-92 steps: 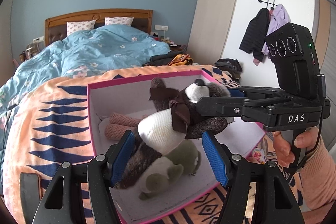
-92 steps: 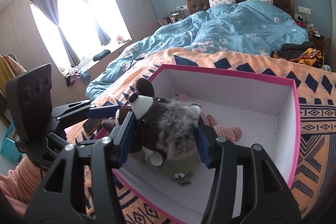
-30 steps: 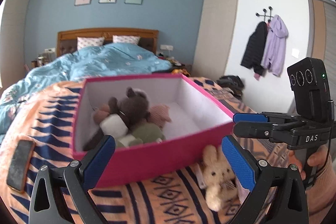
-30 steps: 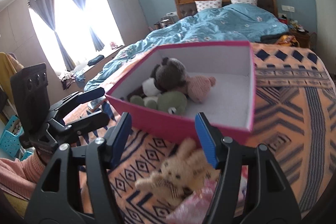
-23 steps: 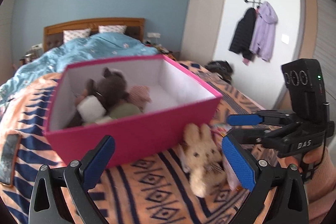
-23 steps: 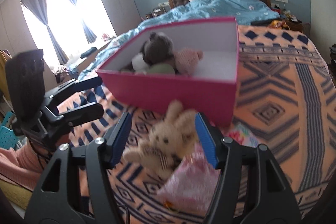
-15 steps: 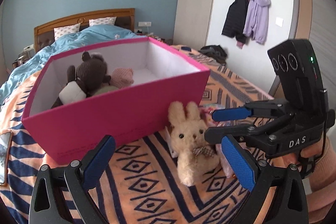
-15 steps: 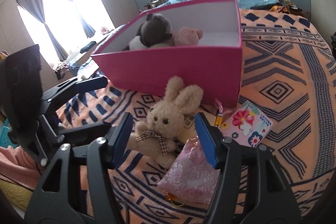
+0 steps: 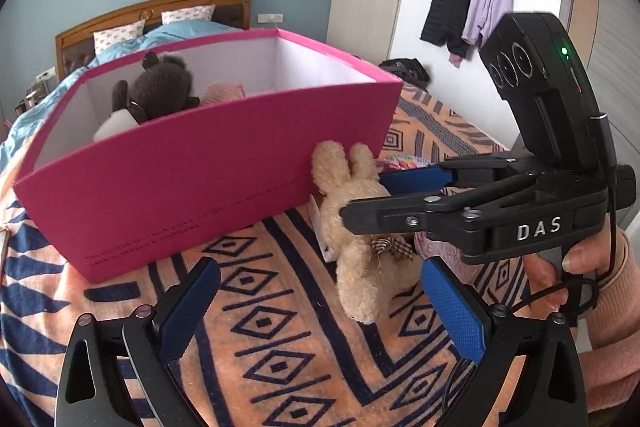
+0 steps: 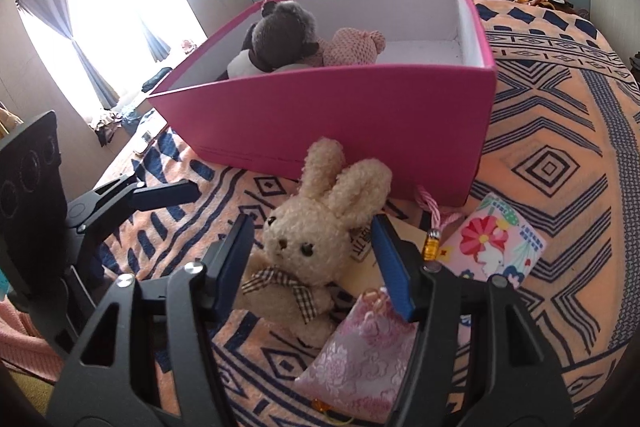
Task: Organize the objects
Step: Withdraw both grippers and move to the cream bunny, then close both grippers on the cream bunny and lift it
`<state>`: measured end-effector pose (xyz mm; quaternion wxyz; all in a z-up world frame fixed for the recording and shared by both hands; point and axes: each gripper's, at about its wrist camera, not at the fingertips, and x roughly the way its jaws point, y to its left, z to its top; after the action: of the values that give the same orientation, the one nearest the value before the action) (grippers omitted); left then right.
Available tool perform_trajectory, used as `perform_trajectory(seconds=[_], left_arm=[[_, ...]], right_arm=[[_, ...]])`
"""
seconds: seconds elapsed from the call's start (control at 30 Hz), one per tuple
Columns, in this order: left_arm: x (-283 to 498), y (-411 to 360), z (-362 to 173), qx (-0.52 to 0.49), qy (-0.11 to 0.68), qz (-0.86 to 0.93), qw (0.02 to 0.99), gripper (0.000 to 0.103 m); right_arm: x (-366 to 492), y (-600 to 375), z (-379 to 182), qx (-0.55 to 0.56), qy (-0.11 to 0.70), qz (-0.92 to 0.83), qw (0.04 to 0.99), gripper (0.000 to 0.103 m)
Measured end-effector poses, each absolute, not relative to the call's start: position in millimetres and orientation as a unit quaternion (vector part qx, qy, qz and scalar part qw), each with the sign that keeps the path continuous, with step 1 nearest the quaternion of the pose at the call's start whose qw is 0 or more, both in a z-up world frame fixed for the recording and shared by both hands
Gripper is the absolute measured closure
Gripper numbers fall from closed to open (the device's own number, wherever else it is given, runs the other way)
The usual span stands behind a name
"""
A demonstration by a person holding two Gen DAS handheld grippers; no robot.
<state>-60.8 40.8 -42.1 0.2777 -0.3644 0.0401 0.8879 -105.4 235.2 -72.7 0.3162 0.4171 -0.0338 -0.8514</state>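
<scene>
Part of the sorting is already done, judging by the pink box [image 10: 320, 115] on the patterned blanket [image 10: 560, 155] of the bed: a dark brown soft toy [image 10: 280, 35] and a pink knitted toy [image 10: 354, 47] are seen lying inside it, with much of the white floor left bare.

Several things are still outside. A cream rabbit [image 10: 316, 239] is propped just in front of the box's near wall, a pink brocade pouch [image 10: 360, 355] lies at its feet, and a flowered packet [image 10: 492, 247] and a small amber charm [image 10: 432, 245] rest beside it.

The rabbit appears to be the piece in hand. The right tool [image 10: 312, 259] is lowered around it, one blue pad on either side of the head; its jaws have just been closing, yet a firm pinch is not shown and the pads are seen close to the fur rather than squeezing it. The left tool [image 9: 320, 299] is held spread wide over the blanket with nothing between its pads, although its jaws have just narrowed slightly.

What is left, then, is judged to be the gripping and boxing of the rabbit, followed by the smaller items.
</scene>
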Motion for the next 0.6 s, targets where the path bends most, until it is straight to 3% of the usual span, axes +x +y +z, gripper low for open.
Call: perform_trajectory(seconds=[0.2, 0.37, 0.6], left_arm=[[-73.4, 41.9, -53.2, -0.396, 0.021, 0.871, 0.290, 0.015], [-77.5, 42.1, -55.1, -0.409, 0.007, 0.860, 0.305, 0.029], [-71.5, 49.7, -47.2, -0.401, 0.004, 0.851, 0.338, 0.040]], right_arm=[[-107.7, 233.2, -79.5, 0.427, -0.036, -0.847, 0.315, 0.060], [-104.8, 240.3, -79.1, 0.424, -0.051, -0.847, 0.316, 0.061], [-91.6, 246.6, -67.3, 0.407, -0.060, -0.852, 0.323, 0.061]])
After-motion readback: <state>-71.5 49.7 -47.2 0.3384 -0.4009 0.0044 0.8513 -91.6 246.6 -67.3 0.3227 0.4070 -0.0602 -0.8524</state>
